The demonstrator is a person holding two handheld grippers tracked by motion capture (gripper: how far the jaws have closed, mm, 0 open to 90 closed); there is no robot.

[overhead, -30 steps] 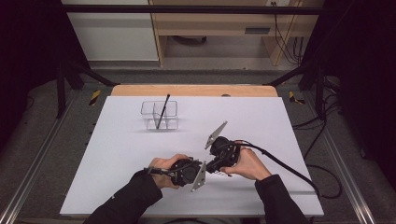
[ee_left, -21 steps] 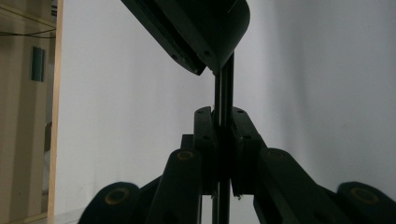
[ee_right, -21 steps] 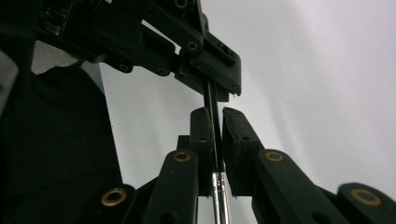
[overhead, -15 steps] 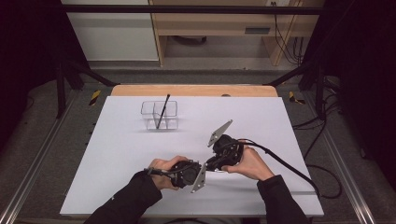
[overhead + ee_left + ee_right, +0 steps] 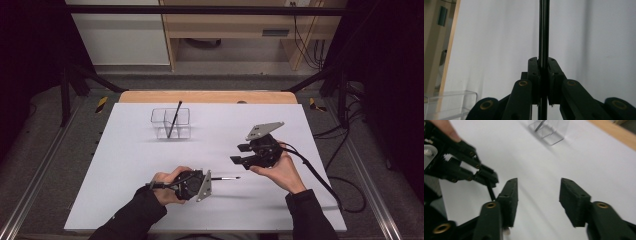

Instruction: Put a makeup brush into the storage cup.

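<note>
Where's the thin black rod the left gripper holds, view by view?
High view: black rod lower centre, pointing right from the left gripper.
Left gripper view: centre, running up between shut jaws.
Right gripper view: short stretch at left.
Shared landmark: clear divided box.

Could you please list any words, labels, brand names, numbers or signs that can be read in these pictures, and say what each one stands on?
None can be read: no lettering shows on the left gripper, the right gripper, the thin black rod it holds, the clear plastic organizer or the white table.
The grey plate on the wooden furniture behind is too small to read.
</note>
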